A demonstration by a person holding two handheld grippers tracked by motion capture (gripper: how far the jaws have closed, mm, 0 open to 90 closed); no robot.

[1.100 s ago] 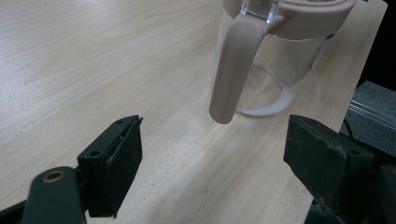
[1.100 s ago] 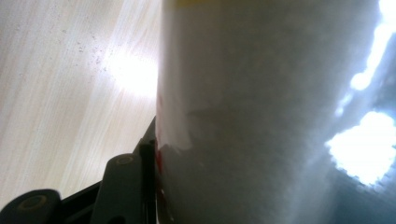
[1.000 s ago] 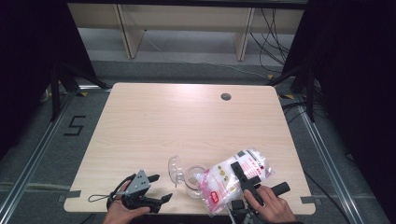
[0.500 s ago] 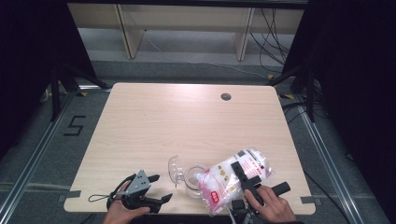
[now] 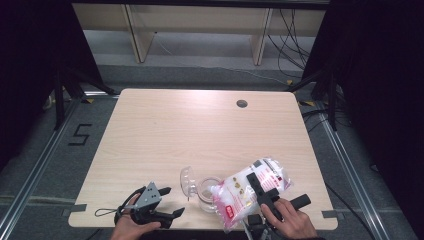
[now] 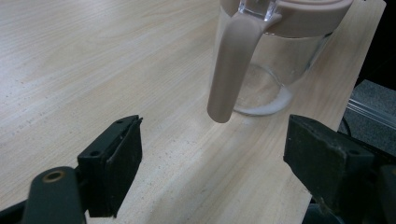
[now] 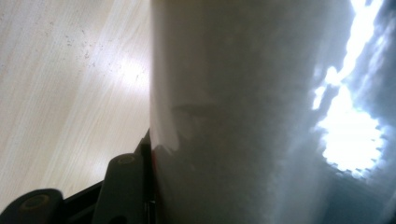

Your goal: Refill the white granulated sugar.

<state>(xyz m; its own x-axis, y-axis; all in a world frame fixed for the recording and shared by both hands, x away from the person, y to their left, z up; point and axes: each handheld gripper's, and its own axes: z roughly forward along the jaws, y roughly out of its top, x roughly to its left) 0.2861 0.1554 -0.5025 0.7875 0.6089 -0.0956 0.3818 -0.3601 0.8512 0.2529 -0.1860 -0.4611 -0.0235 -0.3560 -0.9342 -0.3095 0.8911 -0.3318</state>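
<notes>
A clear glass jar with a pink rim and handle (image 5: 206, 192) stands near the bench's (image 5: 200, 130) front edge, a thin white layer on its bottom. A clear plastic bag of white grains (image 5: 252, 187), gripped by the right gripper's (image 5: 260, 187) fingers, tilts against the jar's mouth, apparently touching. The left gripper (image 5: 170, 202) rests beside, fingers released.

Clear glass jar (image 5: 206, 192) with pinkish lid ring and flipped-open lid stands upright near the front edge. A white-filled plastic bag (image 5: 250, 187), red-labelled, leans tilted against the jar's right.
</notes>
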